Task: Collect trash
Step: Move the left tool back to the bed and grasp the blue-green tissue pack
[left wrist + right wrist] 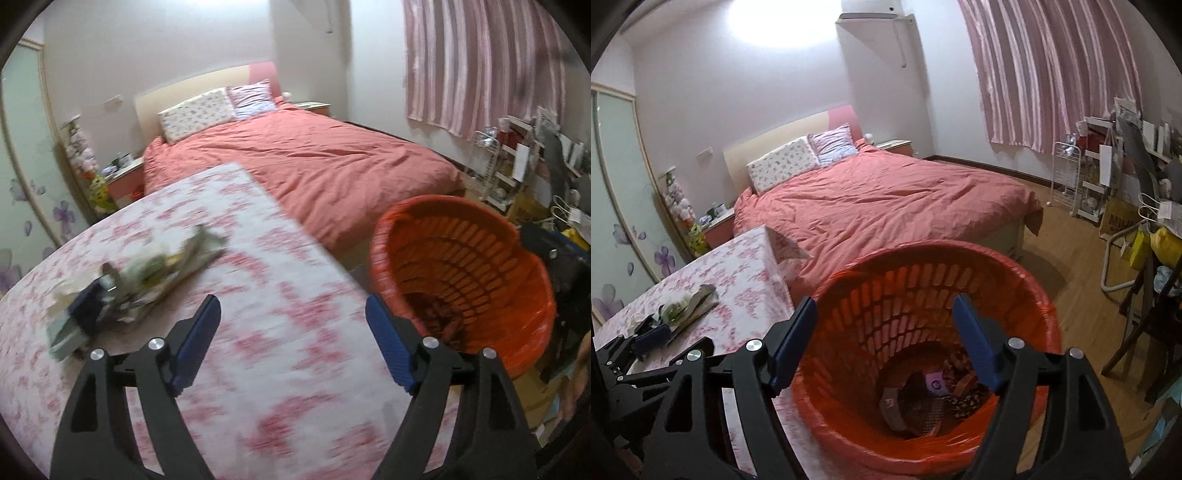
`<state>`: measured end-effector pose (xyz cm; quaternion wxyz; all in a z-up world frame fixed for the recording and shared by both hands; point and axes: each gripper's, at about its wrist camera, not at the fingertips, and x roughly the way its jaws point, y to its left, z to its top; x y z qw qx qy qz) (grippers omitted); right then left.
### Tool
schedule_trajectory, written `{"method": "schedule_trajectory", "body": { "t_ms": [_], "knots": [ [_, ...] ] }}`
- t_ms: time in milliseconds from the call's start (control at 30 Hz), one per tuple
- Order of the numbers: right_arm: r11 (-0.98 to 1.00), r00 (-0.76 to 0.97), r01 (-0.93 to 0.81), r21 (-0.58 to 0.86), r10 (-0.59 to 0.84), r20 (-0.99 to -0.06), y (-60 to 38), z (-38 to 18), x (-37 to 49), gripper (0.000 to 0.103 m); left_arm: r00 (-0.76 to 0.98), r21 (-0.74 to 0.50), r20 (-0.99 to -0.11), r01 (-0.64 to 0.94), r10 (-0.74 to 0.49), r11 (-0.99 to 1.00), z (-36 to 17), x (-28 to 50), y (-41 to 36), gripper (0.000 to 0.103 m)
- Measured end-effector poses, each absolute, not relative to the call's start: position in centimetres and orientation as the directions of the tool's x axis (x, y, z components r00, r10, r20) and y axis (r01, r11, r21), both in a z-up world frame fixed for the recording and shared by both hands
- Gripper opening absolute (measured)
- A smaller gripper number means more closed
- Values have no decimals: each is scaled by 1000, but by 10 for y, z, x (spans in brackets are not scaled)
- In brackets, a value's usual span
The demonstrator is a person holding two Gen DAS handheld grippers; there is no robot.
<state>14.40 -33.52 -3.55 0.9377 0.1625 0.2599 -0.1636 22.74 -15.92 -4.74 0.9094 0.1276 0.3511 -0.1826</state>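
Trash (923, 398) in basket (871, 435), below right tool (884, 314)

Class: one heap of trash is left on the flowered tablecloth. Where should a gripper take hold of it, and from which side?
Probably grip the trash pile at its raised crumpled middle, coming from above and the near edge with open jaws. The flat card under it lies flush on the table, offering little edge to pinch. Details are blurred.
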Motion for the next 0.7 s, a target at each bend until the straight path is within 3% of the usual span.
{"method": "schedule_trajectory", "body": {
  "t_ms": [467, 700],
  "knots": [
    [950, 811, 245, 193, -92, -578, -259, -39, 168, 77, 742, 141, -670, 89, 29, 986, -45, 271, 9, 80],
    [968, 796, 179, 176, -37, -604, -232, -43, 178, 77, 740, 218, -665, 65, 100, 974, -56, 290, 28, 81]
  ]
}}
